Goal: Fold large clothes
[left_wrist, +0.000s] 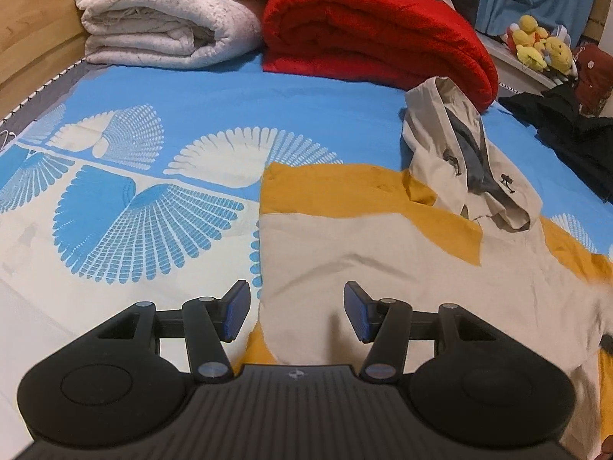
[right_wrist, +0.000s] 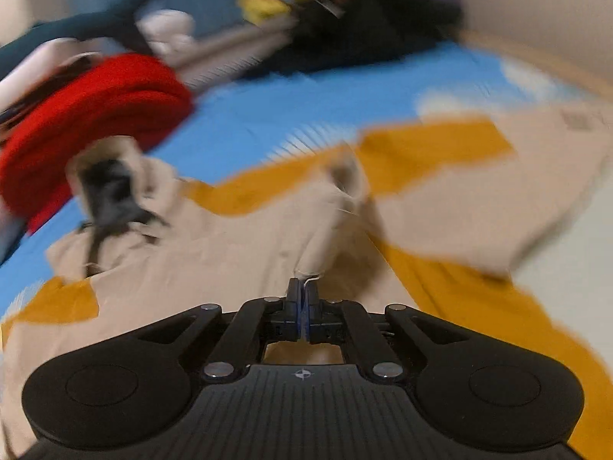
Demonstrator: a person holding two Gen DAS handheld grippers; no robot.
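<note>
A beige and mustard hoodie lies spread on the blue patterned bed sheet, its hood toward the red blanket. My left gripper hovers open above the hoodie's left edge, with nothing between its blue pads. In the blurred right wrist view, my right gripper is shut on a pinched ridge of the beige hoodie fabric, which rises in a fold from the jaws. The hood shows at the left of that view.
A folded white quilt and a rolled red blanket lie at the bed's far end. Dark clothes sit at the right edge, with yellow plush toys on a shelf beyond. A wooden bed frame runs along the left.
</note>
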